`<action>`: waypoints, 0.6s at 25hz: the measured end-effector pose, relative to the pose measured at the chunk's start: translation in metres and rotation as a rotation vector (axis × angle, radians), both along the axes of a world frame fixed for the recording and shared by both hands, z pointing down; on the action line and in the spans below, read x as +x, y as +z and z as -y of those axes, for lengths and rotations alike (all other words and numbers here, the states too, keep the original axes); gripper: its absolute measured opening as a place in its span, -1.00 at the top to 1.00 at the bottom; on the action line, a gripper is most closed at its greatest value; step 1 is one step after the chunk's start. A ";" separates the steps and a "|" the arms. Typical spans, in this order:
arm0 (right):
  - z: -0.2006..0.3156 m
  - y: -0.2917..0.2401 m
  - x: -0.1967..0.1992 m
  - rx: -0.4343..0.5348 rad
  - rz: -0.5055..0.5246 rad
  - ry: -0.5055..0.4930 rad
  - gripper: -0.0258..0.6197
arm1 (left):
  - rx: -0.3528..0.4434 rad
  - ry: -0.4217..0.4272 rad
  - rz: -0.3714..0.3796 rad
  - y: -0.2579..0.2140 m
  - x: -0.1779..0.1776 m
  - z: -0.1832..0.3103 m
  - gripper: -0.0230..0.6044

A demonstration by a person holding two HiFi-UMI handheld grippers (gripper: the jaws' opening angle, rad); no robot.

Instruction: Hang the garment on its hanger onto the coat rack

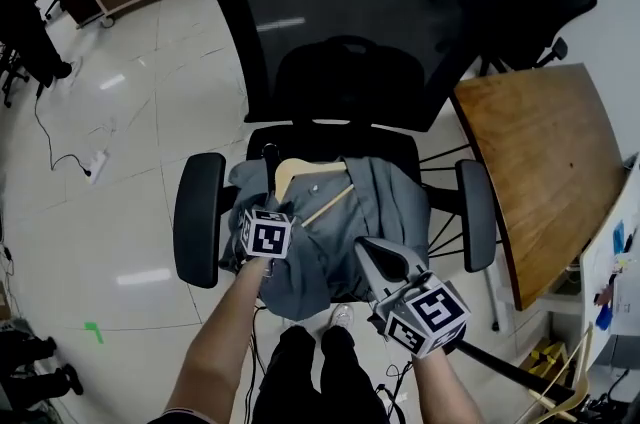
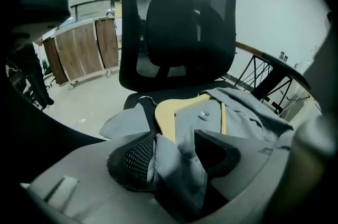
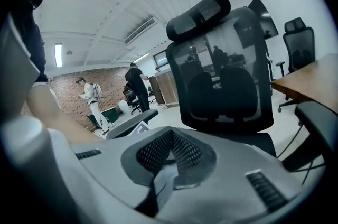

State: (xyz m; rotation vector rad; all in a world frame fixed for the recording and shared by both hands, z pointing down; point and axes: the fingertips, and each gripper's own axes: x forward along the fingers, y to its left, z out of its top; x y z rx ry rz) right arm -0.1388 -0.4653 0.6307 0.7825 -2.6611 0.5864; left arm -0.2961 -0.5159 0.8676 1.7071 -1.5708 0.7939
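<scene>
Now left tongs [image 2: 177,150] apart, garment [image 2: 248,112] fold loose between. Right tongs [image 3: 171,150] together, empty. Suggest clamping wooden hanger [image 2: 169,114] neck, frame centre, not cloth, then lifting clear of chair [image 1: 330,12].

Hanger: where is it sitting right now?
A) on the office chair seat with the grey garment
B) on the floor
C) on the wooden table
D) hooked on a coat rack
A: in the head view the wooden hanger lies partly under the grey garment on the seat of the black office chair.
</scene>
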 end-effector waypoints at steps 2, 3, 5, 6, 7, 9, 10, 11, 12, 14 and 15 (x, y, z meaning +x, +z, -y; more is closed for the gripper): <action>0.003 0.005 0.006 -0.008 -0.005 0.011 0.92 | -0.050 -0.008 -0.022 0.017 -0.003 0.000 0.13; 0.004 0.008 0.009 -0.013 -0.007 0.017 0.92 | -0.080 -0.016 -0.050 0.025 -0.004 -0.001 0.13; 0.007 0.013 0.013 -0.023 -0.010 0.025 0.92 | -0.135 -0.035 -0.121 0.040 -0.004 -0.006 0.13; 0.007 0.014 0.014 -0.027 -0.010 0.027 0.92 | -0.150 -0.037 -0.143 0.046 -0.005 -0.008 0.14; 0.009 0.015 0.015 -0.029 -0.008 0.030 0.92 | -0.156 -0.030 -0.148 0.049 -0.005 -0.008 0.15; 0.013 0.018 0.018 -0.033 -0.002 0.040 0.92 | -0.144 -0.005 -0.110 0.051 -0.004 -0.006 0.11; 0.014 0.020 0.019 -0.037 0.000 0.047 0.92 | -0.135 0.009 -0.070 0.051 -0.003 -0.004 0.11; 0.014 0.022 0.021 -0.043 0.000 0.052 0.92 | -0.128 0.023 -0.025 0.050 -0.002 -0.003 0.14; 0.013 0.023 0.021 -0.046 -0.002 0.053 0.92 | -0.126 0.035 0.013 0.048 -0.002 -0.002 0.34; 0.010 0.023 0.022 -0.047 -0.008 0.048 0.92 | -0.135 0.044 0.036 0.044 -0.003 -0.002 0.58; 0.010 0.022 0.023 -0.046 -0.010 0.047 0.92 | -0.137 0.044 0.028 0.042 -0.003 -0.002 0.58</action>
